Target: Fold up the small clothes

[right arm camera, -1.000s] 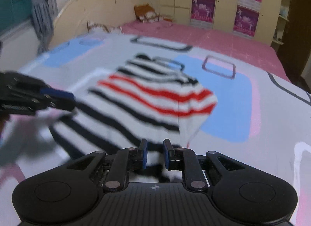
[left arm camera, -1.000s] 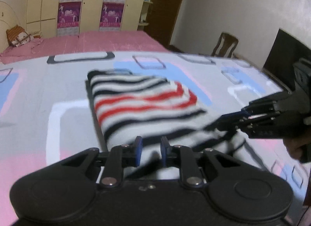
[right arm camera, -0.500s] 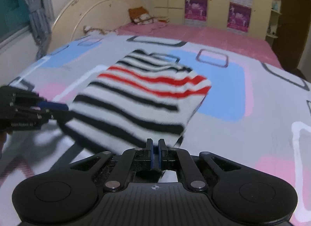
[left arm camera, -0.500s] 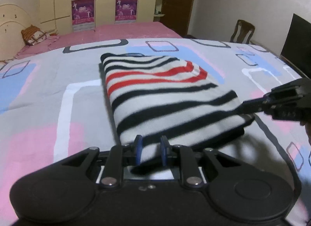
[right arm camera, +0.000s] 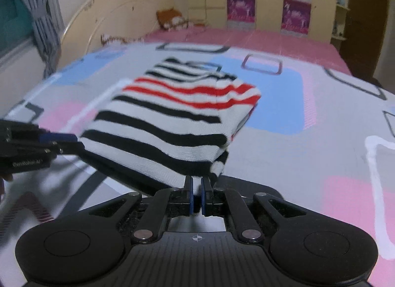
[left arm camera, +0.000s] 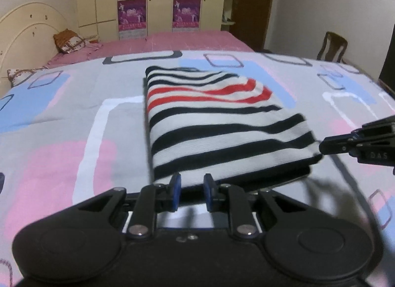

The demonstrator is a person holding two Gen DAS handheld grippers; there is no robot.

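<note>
Being clamped at its near corners, the striped garment (left arm camera: 217, 124) is being held folded over the bed (left arm camera: 74, 119); the right gripper (right arm camera: 196, 196) has just been closing on its hem, the left gripper (left arm camera: 191, 194) pinching too, so another fold is likely.

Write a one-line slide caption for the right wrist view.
Both grippers, right and left, grip the near edge of a folded striped garment on a patterned bedsheet.
</note>
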